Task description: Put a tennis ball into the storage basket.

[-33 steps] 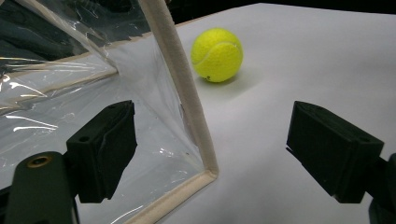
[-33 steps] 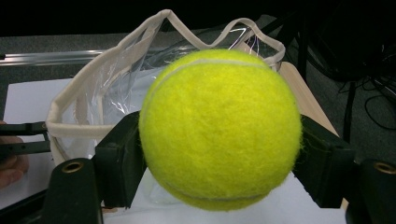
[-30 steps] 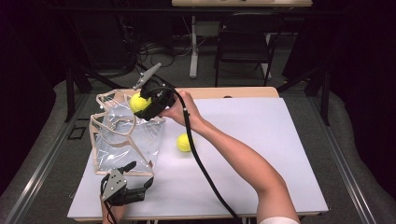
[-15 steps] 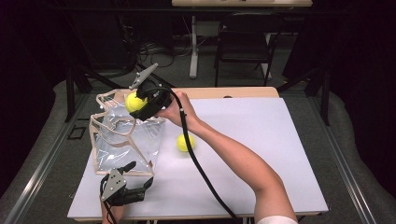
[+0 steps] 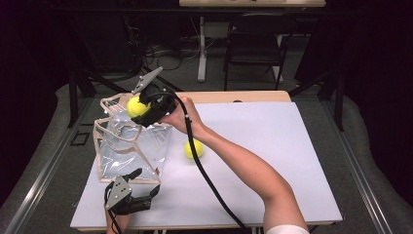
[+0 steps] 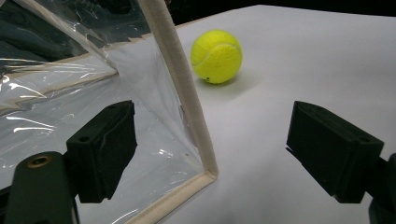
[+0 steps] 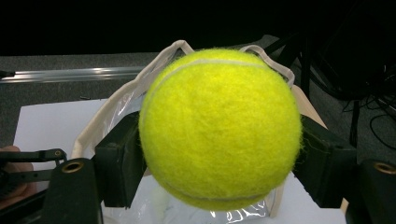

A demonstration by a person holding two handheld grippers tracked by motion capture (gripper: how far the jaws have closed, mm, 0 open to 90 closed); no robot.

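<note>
A clear plastic bag (image 5: 127, 148) with beige trim stands open on the left of the white table (image 5: 282, 146). My right gripper (image 5: 141, 108) hangs over its mouth, shut on a yellow tennis ball (image 5: 136, 106). In the right gripper view that ball (image 7: 219, 128) sits between the jaws, with the bag's handles (image 7: 116, 105) behind it. A second tennis ball (image 5: 193, 149) lies on the table right of the bag. My left gripper (image 5: 147, 182) rests low at the bag's near corner, open. Its view has the bag's trimmed corner (image 6: 187, 100) between the jaws and the loose ball (image 6: 217, 56) beyond.
The right gripper's black cable (image 5: 209, 180) trails across the table toward the near edge. A person's forearm (image 5: 243, 168) reaches diagonally over the table's middle. A chair (image 5: 255, 44) and desk legs stand beyond the far edge on dark floor.
The right gripper with its ball has edged slightly left over the bag's mouth. The left gripper and the loose ball have stayed put.
</note>
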